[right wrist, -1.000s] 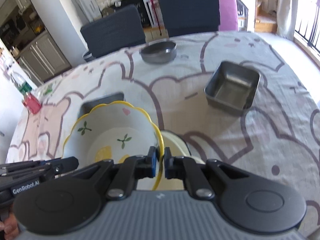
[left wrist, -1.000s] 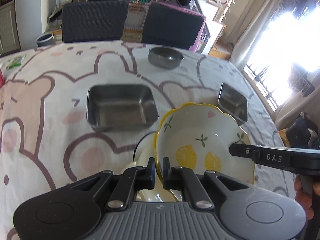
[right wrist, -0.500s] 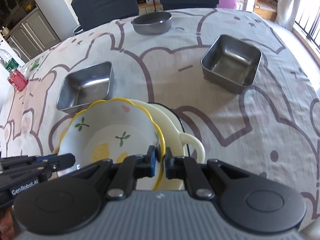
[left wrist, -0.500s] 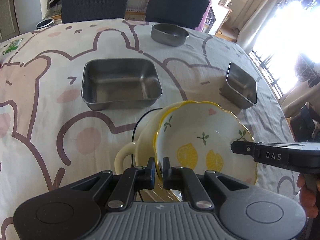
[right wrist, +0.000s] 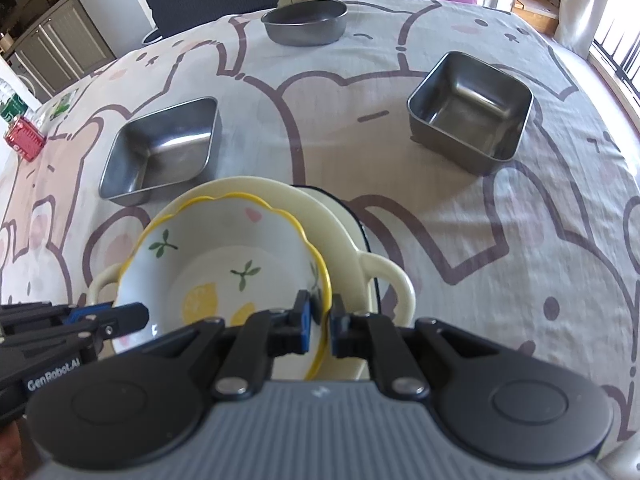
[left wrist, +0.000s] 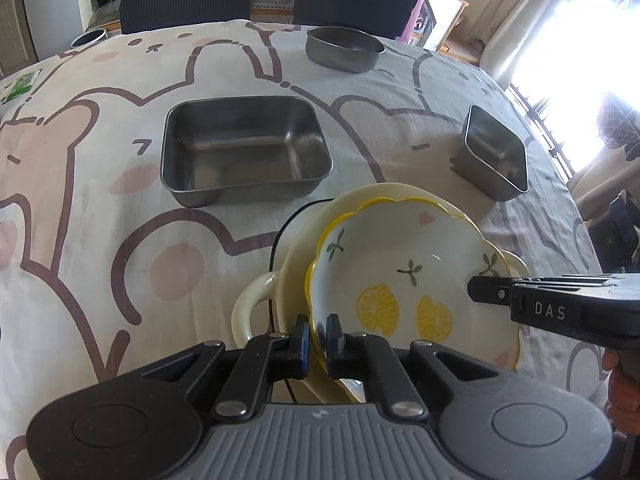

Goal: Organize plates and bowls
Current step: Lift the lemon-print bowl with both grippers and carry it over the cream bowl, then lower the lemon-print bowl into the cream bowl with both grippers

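While the left tongs pinch the near-left rim of the lemon bowl, it sits inside the cream 2-handled dish on the cartoon-print worktop. On its other side, the right tongs are clamped on the rim too. Behind: 1 wide steel tray, 1 round steel bowl, 1 square steel container.

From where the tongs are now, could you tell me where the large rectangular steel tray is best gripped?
Take the rectangular steel tray by its near long wall, coming down from above with one finger inside and one outside. It sits flat and open-topped, with thin upright walls, a rolled rim and no handles. Both tongs currently pinch the lemon bowl, so one must let go first.
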`<state>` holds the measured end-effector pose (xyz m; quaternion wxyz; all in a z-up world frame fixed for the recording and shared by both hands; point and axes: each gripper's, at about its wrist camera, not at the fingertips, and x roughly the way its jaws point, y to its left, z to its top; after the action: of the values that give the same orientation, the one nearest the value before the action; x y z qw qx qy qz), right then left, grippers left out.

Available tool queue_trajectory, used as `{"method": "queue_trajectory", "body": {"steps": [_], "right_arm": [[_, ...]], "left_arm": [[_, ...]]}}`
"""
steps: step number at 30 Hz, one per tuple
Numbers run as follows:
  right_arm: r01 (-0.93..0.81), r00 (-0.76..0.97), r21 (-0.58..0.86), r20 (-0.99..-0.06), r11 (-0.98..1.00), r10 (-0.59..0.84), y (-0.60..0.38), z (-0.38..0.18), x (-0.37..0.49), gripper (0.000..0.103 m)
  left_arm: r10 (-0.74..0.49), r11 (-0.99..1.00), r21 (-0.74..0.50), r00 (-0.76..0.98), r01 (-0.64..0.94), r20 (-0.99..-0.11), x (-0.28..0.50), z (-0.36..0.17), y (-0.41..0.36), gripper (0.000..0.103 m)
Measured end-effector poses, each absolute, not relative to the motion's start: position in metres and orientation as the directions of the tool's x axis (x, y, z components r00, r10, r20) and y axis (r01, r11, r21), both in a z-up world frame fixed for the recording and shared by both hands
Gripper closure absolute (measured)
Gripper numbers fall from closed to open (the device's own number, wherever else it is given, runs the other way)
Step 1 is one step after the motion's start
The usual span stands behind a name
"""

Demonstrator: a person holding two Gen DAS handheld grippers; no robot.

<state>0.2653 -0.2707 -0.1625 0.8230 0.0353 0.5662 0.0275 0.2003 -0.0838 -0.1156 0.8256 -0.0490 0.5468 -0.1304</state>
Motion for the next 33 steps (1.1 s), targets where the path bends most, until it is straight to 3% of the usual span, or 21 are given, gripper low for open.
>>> {"method": "queue_trajectory", "body": {"steps": [22,33], "right_arm": [[-0.032,0.335,0.046,-0.941,0.998,0.054,-0.269,-0.170,0.271,0.091],[-0.016,0.299,0.107,-0.948,0.994,0.107,-0.280,-0.177,0.276,0.091]], "left_arm": [[-0.260,0.960,-0.206,0.328,0.192,-0.908,0.207,-0.122,-0.091,0.093],[-0.269,0.956,-0.212,0.318,0.201,-0.909,0.206,-0.118,-0.088,0.094]]}}
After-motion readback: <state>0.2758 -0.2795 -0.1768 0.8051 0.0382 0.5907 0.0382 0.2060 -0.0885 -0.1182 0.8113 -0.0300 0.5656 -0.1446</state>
